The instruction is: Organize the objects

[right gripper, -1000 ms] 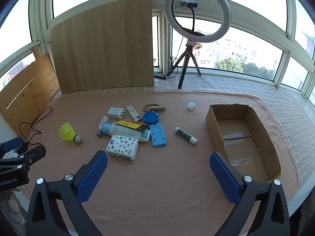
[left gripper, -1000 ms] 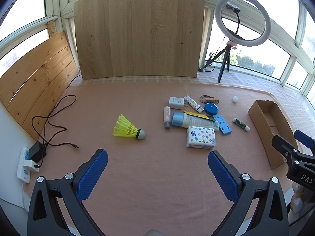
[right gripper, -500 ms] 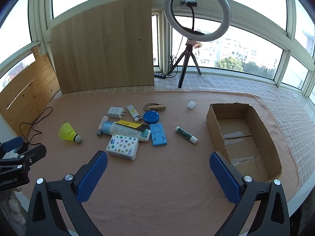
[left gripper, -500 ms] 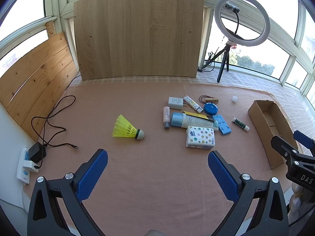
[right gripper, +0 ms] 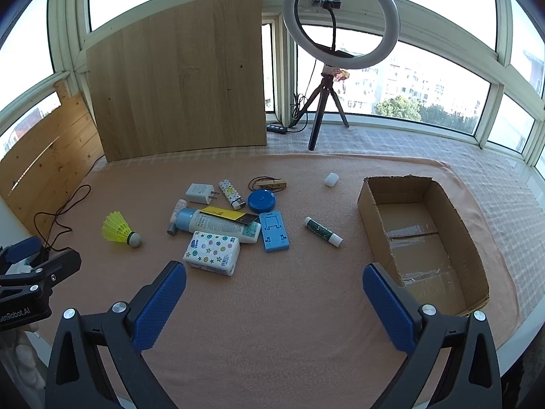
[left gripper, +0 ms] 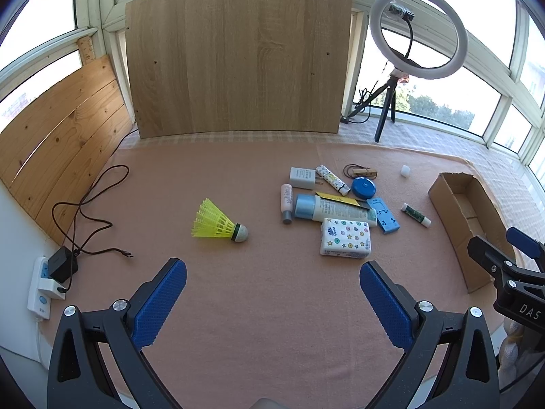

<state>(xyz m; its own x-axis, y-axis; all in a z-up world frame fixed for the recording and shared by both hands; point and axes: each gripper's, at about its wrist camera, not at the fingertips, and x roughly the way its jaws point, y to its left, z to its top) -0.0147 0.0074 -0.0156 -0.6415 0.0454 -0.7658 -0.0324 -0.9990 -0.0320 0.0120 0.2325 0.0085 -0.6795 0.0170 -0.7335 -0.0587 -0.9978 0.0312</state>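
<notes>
- Both sets of jaws stand wide apart and hold nothing: the left gripper (left gripper: pixel 272 284) hovers over bare pink cloth near the shuttlecock, and the right gripper (right gripper: pixel 274 284) hovers in front of the cluster and the box.
- On the desk (right gripper: pixel 272 323), a yellow shuttlecock (left gripper: pixel 218 222) lies on its side by itself, well apart from the other things, cork end toward the cluster.
- The cluster sits mid-desk: a white tissue pack (right gripper: pixel 212 252) printed with coloured dots lies nearest, touching a white tube with a pale blue cap (right gripper: pixel 218 225).
- A blue phone stand (right gripper: pixel 273 231) lies just beside the tube's far end, with a round blue case (right gripper: pixel 261 201) behind it.
- Further back are a white charger plug (right gripper: pixel 199 193), a patterned lighter (right gripper: pixel 231 193) and a wooden clothespin (right gripper: pixel 271 183).
- A green glue stick (right gripper: pixel 323 231) lies alone between the cluster and an open cardboard box (right gripper: pixel 439 201), which stands at the right with nothing inside.
- A small white cap (right gripper: pixel 331 179) rests apart, behind the glue stick.
- A ring light (right gripper: pixel 340 22) on a tripod stands at the window.
</notes>
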